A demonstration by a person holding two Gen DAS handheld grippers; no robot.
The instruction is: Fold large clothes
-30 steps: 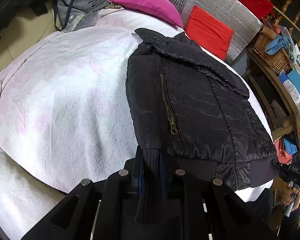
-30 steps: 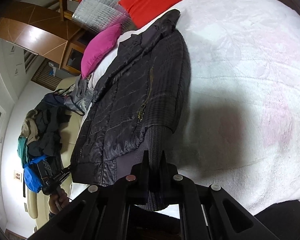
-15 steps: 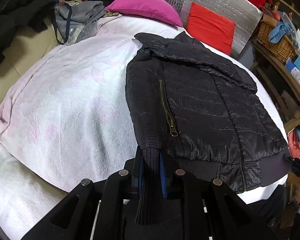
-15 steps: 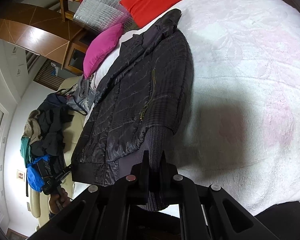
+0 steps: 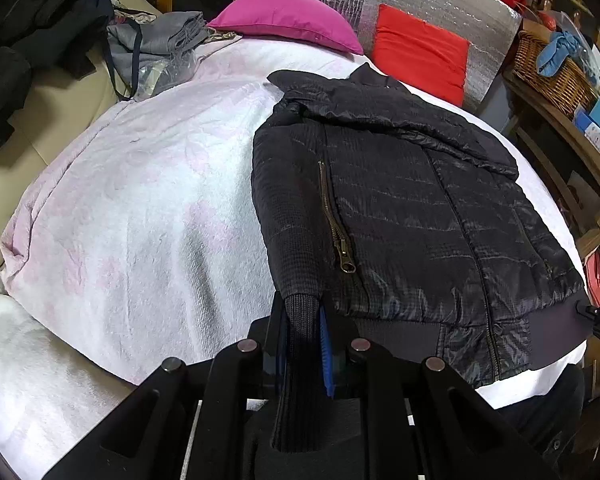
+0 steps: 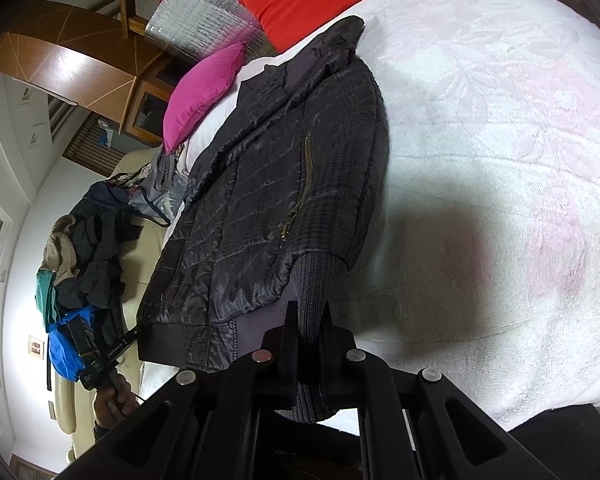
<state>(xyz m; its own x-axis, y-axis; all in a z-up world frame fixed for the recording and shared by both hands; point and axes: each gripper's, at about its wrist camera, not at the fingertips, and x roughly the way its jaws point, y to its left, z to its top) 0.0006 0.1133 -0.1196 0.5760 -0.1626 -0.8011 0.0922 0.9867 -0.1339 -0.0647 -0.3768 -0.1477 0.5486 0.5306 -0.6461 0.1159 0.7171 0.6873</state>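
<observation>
Left gripper (image 5: 305,312) — fingers (image 5: 325,336) nearly closed, pinching a ribbed knit cuff (image 5: 300,320) of the dark quilted puffer jacket (image 5: 400,216). Cuff cloth runs back between the fingers toward the camera.

Right gripper (image 6: 309,320) — fingers (image 6: 291,332) pressed close together on the grey ribbed knit cuff (image 6: 314,280) seen in its own view; the knit bunches between them. Which part of the hem or sleeve each cuff belongs to, cannot tell for sure.

Jacket lies flat, front up, on the white-and-pink textured bedspread (image 5: 140,208) of the bed, collar toward the magenta pillow (image 5: 288,16) and red cushion (image 5: 420,52), waistband at the near edge. Brass pocket zip (image 5: 334,224) faces up.

Handling, as judged: light, padded, soft, no stiffness to hold a crease; nylon shell looks slick, likely to slide on itself and spring back after folding. Ribbed knit is the surest purchase — it grips and will not tear. Avoid the zip pull and the shiny panels; take cuffs, waistband or collar.
</observation>
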